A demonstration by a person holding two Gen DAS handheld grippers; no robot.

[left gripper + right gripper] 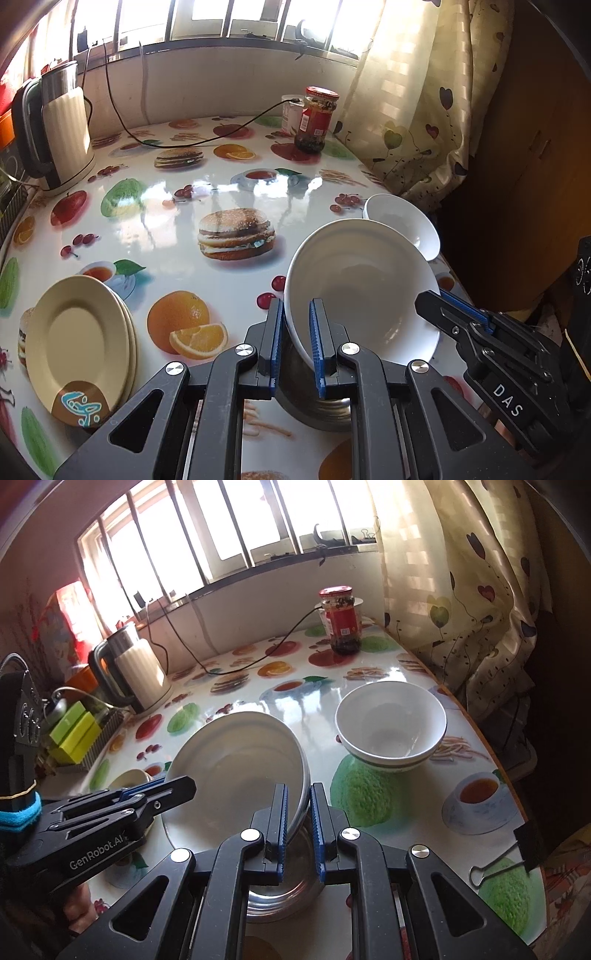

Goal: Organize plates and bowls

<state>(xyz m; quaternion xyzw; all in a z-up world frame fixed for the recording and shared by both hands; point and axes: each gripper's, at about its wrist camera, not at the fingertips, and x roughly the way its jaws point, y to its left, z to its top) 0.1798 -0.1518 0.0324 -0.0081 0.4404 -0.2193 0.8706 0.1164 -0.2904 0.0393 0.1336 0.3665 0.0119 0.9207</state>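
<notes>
A large white bowl (pixel 362 288) with a steel outside is held tilted above the table. My left gripper (pixel 297 332) is shut on its near left rim. My right gripper (pixel 298 818) is shut on its right rim, and the bowl (pixel 236 768) fills the middle of the right wrist view. The right gripper also shows at the bowl's right edge in the left wrist view (pixel 439 299). A stack of white bowls (pixel 391 727) stands to the right, also seen behind the held bowl (pixel 402 221). A stack of cream plates (pixel 79 343) lies at the left.
A kettle (pixel 59 129) with a black cable stands at the back left. A red-lidded jar (pixel 316 120) stands at the back near the curtain (pixel 424 92). A binder clip (pixel 506 860) hangs at the table's right edge. Green boxes (pixel 75 731) sit left.
</notes>
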